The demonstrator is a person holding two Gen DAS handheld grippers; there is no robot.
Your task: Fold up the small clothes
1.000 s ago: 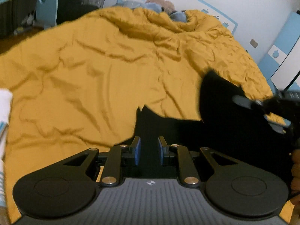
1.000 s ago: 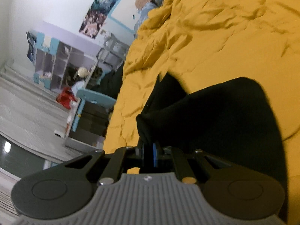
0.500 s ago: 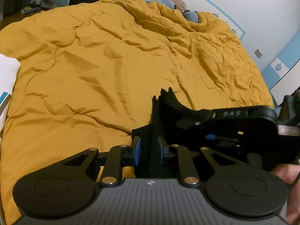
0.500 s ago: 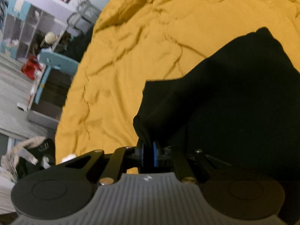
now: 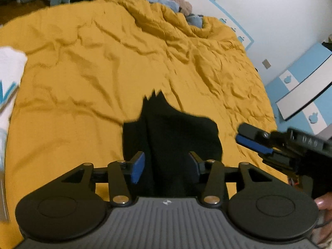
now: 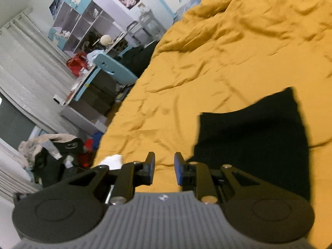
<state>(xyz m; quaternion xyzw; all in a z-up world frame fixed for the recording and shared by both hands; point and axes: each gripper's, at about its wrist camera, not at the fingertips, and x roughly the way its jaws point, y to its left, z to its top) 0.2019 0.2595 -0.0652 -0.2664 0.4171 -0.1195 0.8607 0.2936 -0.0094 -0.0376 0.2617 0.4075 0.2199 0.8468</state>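
A small black garment (image 5: 172, 132) lies flat on the yellow duvet (image 5: 93, 66). My left gripper (image 5: 166, 164) hovers over its near edge. Its jaws are opening, the cloth lies between the blue pads (image 5: 138, 167), and they do not press on it. In the left wrist view my right gripper (image 5: 249, 139) reaches in from the right, clear of the cloth. In the right wrist view the right gripper (image 6: 164, 167) has its jaws opening with only duvet (image 6: 207, 62) between them. The black garment (image 6: 253, 137) lies just right of its fingers.
A white folded cloth (image 5: 10, 72) lies at the bed's left edge. Plush toys and pillows (image 5: 178, 2) sit at the head. Beside the bed stand a light-blue chair (image 6: 112, 66), shelves (image 6: 83, 25) and a heap of clothes (image 6: 58, 151) on the floor.
Both grippers held the black garment before. Both have let go; the left jaws spread wide, the right gripper drew off to the cloth's side, and the garment now lies flat.
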